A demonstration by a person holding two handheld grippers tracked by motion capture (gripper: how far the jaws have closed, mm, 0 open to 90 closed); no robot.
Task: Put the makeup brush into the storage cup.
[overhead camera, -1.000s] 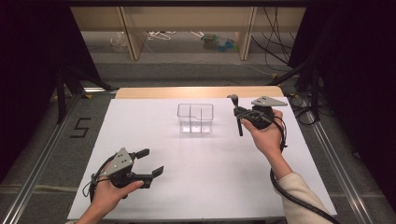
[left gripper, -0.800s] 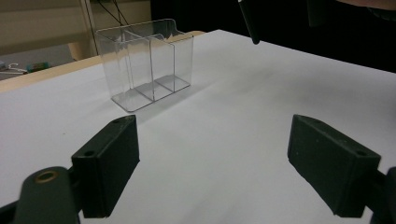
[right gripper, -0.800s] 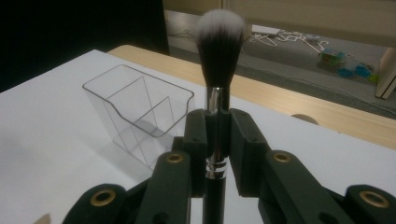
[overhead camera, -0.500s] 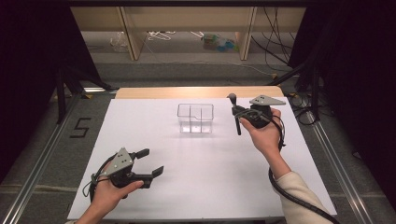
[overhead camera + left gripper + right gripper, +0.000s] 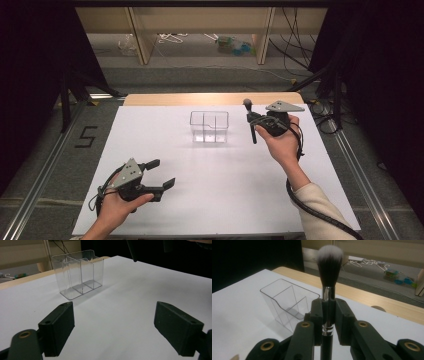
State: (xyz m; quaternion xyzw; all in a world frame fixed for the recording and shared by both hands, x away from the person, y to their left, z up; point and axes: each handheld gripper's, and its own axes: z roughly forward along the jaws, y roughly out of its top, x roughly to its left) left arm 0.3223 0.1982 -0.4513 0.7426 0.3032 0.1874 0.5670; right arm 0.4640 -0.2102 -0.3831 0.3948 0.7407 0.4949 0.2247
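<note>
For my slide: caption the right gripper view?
Right claw clamps a makeup brush upright beside a clear divided organizer.

Between the black jaws of the right gripper (image 5: 328, 322): a makeup brush (image 5: 329, 277), black handle, silver ferrule, dark bristles tipped white. Beyond it, a clear organizer (image 5: 289, 305) on the white worktop (image 5: 225, 180).
</note>
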